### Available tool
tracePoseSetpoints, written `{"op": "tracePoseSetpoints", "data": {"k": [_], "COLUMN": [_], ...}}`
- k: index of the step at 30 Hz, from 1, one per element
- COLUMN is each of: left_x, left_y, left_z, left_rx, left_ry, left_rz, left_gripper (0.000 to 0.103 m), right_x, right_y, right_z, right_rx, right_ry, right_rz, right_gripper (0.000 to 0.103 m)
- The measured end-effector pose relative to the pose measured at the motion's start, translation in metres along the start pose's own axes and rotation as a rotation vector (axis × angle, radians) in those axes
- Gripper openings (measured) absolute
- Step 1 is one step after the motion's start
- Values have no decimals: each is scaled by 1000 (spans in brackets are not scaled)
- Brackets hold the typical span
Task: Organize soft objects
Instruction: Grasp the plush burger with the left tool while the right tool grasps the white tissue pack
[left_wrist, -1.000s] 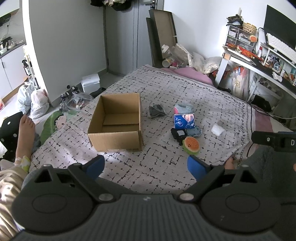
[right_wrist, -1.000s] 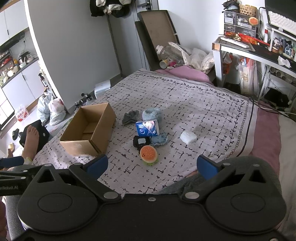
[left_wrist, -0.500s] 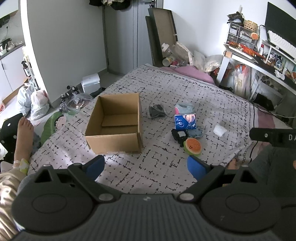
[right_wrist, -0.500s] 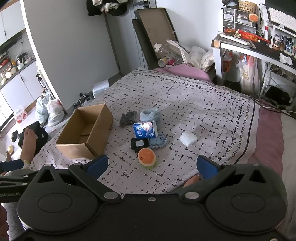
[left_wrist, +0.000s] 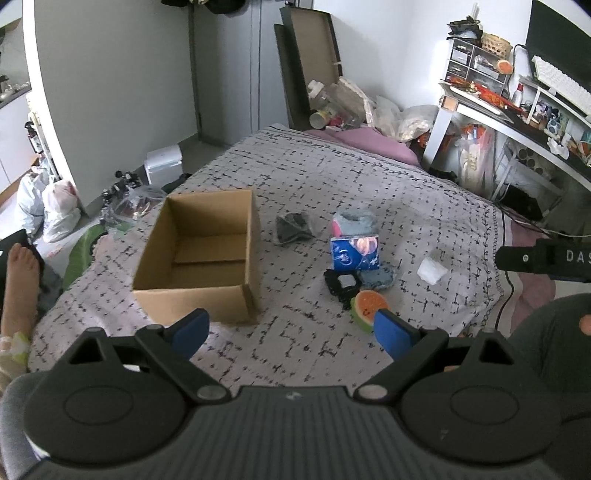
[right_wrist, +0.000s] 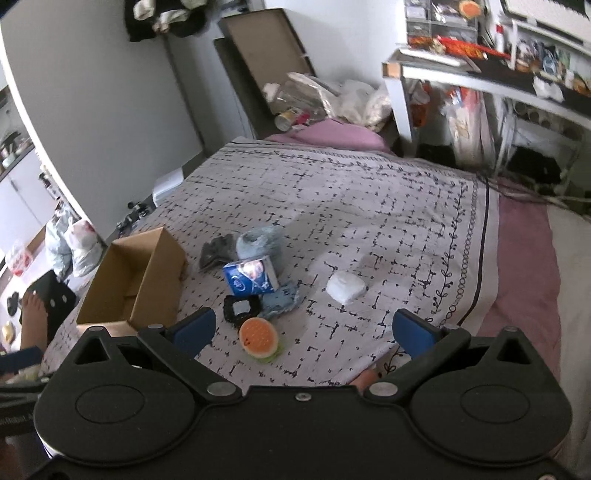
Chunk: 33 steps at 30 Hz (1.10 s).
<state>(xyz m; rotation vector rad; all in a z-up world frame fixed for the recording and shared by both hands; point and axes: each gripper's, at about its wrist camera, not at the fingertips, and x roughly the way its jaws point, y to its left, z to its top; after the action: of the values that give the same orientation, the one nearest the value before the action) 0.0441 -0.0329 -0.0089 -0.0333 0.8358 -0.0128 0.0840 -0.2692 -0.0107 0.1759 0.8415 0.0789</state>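
Note:
An open cardboard box stands empty on the patterned bed. To its right lies a cluster of soft things: a dark grey cloth, a blue fluffy item, a blue tissue pack, a black item, a blue cloth and a watermelon-slice toy. A white wad lies apart to the right. My left gripper and my right gripper are both open and empty, held near the bed's front edge.
A desk with clutter stands at the right. Bags and bottles pile up at the bed's far end. Plastic bags and a person's foot are on the floor at the left. The right gripper's body shows in the left wrist view.
Both grippers have moved a little forward and lower toward the bed. The right view has swung slightly right and is blurred. Nothing on the bed has moved.

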Motion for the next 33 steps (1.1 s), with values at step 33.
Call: {"op": "tracePoseSetpoints", "data": {"k": [33], "left_x": [157], "left_y": [-41], "left_z": [20], "left_rx": [-196], "left_ry": [192], "left_rz": [-128], "left_gripper": [74], "right_x": [161], "right_y": [-66], "right_z": [31], "right_rx": [457], "right_ry": [234], "right_rz": [5], "right_gripper": [85]}}
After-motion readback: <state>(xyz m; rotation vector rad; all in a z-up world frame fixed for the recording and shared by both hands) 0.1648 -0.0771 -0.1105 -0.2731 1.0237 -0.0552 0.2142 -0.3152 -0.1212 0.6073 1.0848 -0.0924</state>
